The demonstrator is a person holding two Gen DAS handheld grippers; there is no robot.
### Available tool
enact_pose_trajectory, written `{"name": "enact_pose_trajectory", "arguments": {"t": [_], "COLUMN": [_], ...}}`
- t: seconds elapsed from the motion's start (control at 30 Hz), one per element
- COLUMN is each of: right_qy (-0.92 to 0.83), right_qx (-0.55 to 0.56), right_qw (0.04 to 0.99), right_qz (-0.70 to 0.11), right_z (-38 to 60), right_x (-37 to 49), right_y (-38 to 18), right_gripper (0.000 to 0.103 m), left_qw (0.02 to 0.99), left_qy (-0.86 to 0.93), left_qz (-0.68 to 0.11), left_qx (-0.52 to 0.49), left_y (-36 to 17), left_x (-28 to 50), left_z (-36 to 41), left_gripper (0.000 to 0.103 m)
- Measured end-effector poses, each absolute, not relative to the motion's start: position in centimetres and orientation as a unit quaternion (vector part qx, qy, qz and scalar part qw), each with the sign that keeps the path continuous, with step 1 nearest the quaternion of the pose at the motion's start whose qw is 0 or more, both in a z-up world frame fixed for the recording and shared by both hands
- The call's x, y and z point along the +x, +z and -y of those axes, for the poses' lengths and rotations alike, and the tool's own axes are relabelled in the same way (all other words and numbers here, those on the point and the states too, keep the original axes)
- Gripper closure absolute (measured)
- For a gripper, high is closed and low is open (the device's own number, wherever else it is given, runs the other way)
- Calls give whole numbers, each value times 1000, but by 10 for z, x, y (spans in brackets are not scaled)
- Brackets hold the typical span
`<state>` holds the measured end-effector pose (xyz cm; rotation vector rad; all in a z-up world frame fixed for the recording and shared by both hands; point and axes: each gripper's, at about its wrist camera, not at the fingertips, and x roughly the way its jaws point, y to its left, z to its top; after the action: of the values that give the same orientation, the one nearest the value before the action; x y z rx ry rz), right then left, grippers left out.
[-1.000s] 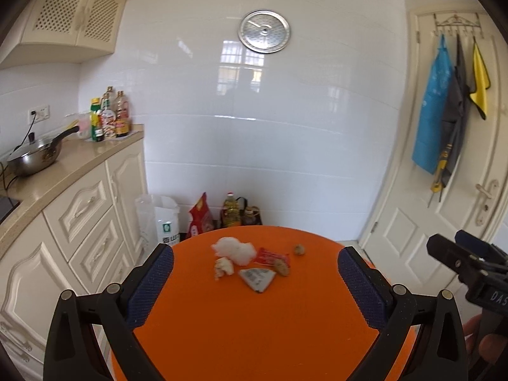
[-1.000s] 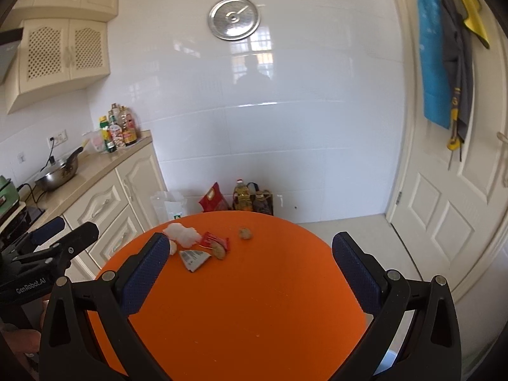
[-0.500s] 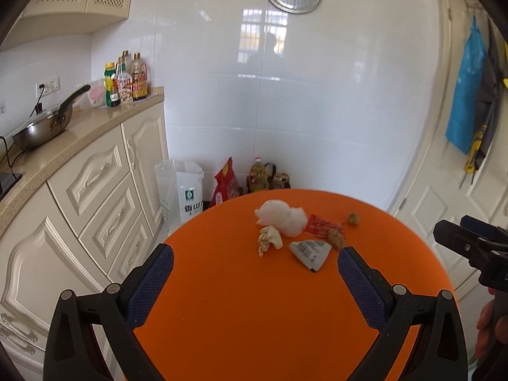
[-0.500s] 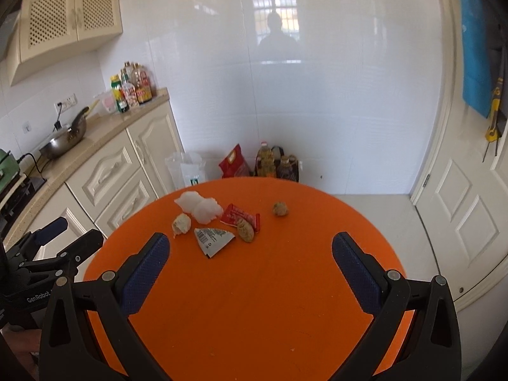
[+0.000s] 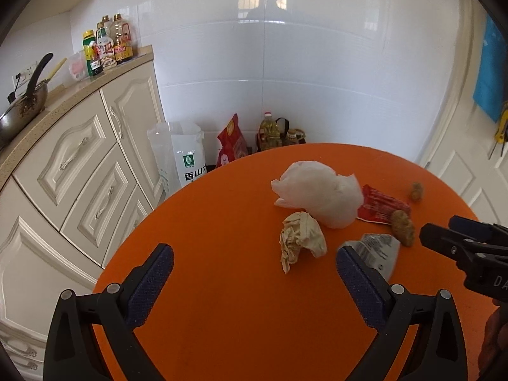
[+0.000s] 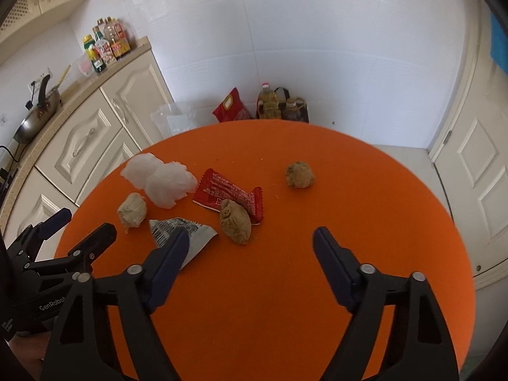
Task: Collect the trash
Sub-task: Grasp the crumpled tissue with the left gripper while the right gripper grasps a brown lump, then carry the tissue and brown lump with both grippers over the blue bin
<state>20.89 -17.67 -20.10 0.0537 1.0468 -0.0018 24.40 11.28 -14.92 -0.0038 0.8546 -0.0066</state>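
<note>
Trash lies on a round orange table (image 5: 222, 301) (image 6: 349, 197): a white plastic bag (image 5: 320, 190) (image 6: 165, 181), a crumpled beige paper ball (image 5: 300, 238) (image 6: 132, 211), a red wrapper (image 5: 381, 204) (image 6: 228, 195), a grey printed wrapper (image 5: 377, 249) (image 6: 197, 231), and two brown lumps (image 5: 402, 227) (image 6: 235, 220), (image 5: 416, 190) (image 6: 299, 174). My left gripper (image 5: 254, 260) is open, low over the table just short of the paper ball. My right gripper (image 6: 250, 241) is open, just short of the nearer brown lump.
Cream cabinets (image 5: 79, 165) with a counter, wok (image 5: 22, 108) and bottles (image 5: 108, 46) stand left. A white bag (image 5: 181, 155), a red bag (image 5: 231, 139) and oil bottles (image 5: 270, 130) sit on the floor behind the table. A white door (image 6: 470, 165) is at right.
Both grippers have moved forward and tilted down toward the trash pile; the items now look larger and closer. Both stay open.
</note>
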Motion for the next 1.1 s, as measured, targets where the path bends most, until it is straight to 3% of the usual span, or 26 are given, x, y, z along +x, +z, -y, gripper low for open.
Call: {"name": "enact_pose_trajectory", "arguments": {"t": [0.07,0.17,0.2,0.23,0.3,0.4,0.6,1.1], "right_qy": [1,6,8,6,5,7,12,18], "right_qx": [23,19,17,15,10,11,25,57], "right_qw": [862,858,858,860,860,861,861,882], "right_qz": [-506,-514,-513,-510,-510,-508,-508,-468], "right_z": [175,173,172,171,170,171,181,200], "right_x": [216,224,226,226,227,222,203,118], "right_y": [-208,-219,-222,-222,-223,-223,-219,-166], "right_gripper": [38,52,55,59,67,75,76,76], "left_qw": [908,904,902,900,898,900,896,912], "left_qy": [-7,-18,-22,-24,-31,-26,-48,-81], "left_qz": [-419,-428,-431,-435,-440,-435,-439,-397], "left_qx": [1,6,5,4,-1,-8,-52,-64], "left_y": [-159,-171,-174,-177,-183,-184,-190,-165], "left_x": [269,295,298,305,320,334,372,385], "left_z": [-108,-104,-102,-100,-97,-99,-112,-115], "left_gripper": [4,15,21,34,44,73,78,78]}}
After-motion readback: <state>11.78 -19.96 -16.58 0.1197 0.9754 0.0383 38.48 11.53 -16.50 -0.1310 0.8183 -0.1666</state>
